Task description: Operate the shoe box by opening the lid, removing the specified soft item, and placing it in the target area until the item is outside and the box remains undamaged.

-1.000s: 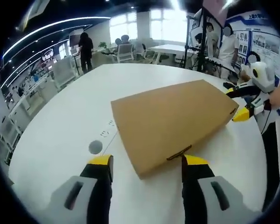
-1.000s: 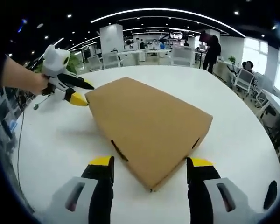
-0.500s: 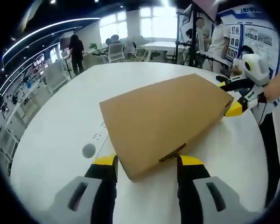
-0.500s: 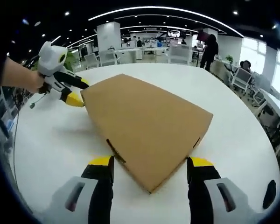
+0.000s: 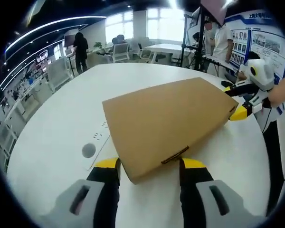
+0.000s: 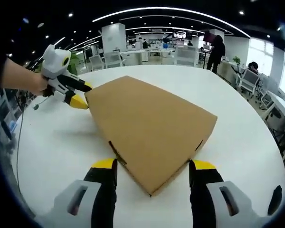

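Note:
A flat brown cardboard shoe box [image 5: 166, 116] lies on the white round table [image 5: 52, 142] with its lid closed, so whatever is inside is hidden. My left gripper [image 5: 149, 164] is open, and one near corner of the box sits between its yellow-tipped jaws. In the right gripper view the same box [image 6: 152, 126] points another corner between the open jaws of my right gripper [image 6: 152, 165]. The right gripper [image 5: 232, 99], held by a hand, straddles the box's far right corner. The left gripper [image 6: 84, 95] does the same at the far left corner.
A round grey cover [image 5: 88, 150] and small sockets are set in the table left of the box. A cable [image 6: 19, 137] trails off the table's left side. Chairs, desks and several people stand beyond the table; a person [image 5: 275, 142] stands close at the right.
The left gripper has come closer to the box, so its corner now lies between the jaws. The right gripper has edged slightly forward. The box stays shut and still.

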Motion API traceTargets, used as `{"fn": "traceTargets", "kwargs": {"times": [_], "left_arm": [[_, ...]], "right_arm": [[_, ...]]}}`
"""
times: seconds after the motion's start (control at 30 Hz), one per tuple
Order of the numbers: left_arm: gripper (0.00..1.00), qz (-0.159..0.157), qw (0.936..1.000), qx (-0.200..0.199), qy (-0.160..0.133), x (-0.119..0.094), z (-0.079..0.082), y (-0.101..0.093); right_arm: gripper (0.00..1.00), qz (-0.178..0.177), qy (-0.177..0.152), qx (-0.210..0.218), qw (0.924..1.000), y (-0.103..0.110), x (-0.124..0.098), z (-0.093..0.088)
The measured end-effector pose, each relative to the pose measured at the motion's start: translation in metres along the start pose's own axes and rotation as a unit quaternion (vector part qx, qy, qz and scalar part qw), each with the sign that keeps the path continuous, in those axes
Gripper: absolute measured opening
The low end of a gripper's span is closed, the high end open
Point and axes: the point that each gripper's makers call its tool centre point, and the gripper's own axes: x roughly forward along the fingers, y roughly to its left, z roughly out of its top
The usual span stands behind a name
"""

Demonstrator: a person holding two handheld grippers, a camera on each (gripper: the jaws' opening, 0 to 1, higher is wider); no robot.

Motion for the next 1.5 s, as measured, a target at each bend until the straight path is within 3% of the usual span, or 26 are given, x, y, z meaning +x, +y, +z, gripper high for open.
{"fn": "traceTargets", "kwargs": {"times": [1.5], "left_arm": [[0.47, 0.039, 0.9973, -0.063, -0.004, -0.001, -0.005, -0.006]], "right_arm": [[0.58, 0.038, 0.021, -0.016, 0.9989, -0.009, 0.003, 0.002]]}}
